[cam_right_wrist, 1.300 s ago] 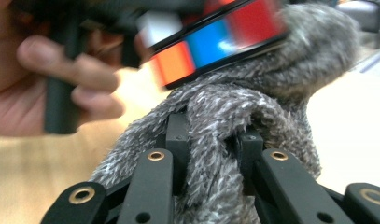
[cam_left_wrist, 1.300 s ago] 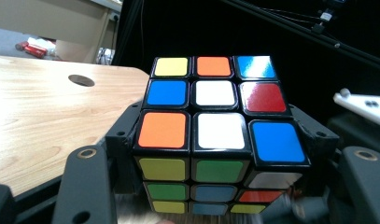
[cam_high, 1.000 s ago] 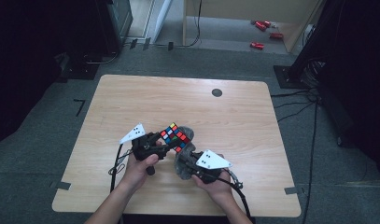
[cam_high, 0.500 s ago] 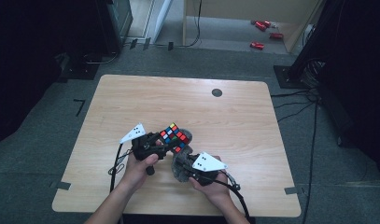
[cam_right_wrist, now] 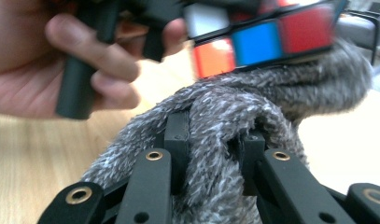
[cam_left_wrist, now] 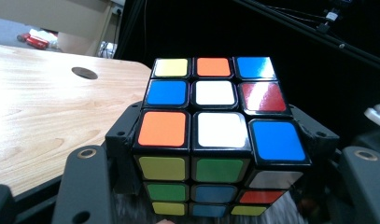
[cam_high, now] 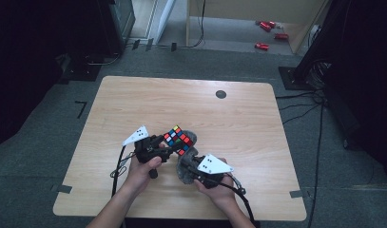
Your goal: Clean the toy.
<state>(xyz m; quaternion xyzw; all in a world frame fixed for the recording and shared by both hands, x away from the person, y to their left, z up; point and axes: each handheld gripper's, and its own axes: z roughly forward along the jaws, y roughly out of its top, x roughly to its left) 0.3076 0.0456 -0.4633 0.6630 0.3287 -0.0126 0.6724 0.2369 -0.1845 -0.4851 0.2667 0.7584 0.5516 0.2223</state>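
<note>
While clamped in the left gripper (cam_high: 168, 148), jaws tight on its sides, puzzle cube (cam_left_wrist: 215, 135) sits above the tabletop (cam_high: 257, 123). Right gripper (cam_right_wrist: 215, 154): jaws pinched on grey fuzzy cloth (cam_right_wrist: 271, 102), pressed beneath the cube.

The puzzle cube (cam_high: 179, 139) sits between the jaws of the left gripper (cam_high: 168, 147), just ahead of its body and above the desk (cam_high: 238, 123). The cloth (cam_high: 187, 164) lies bunched between the jaws of the right gripper (cam_high: 191, 164), directly under the cube and touching its underside. The right gripper is just right of the left one. A round hole (cam_high: 221, 94) in the desk lies well beyond both grippers.
</note>
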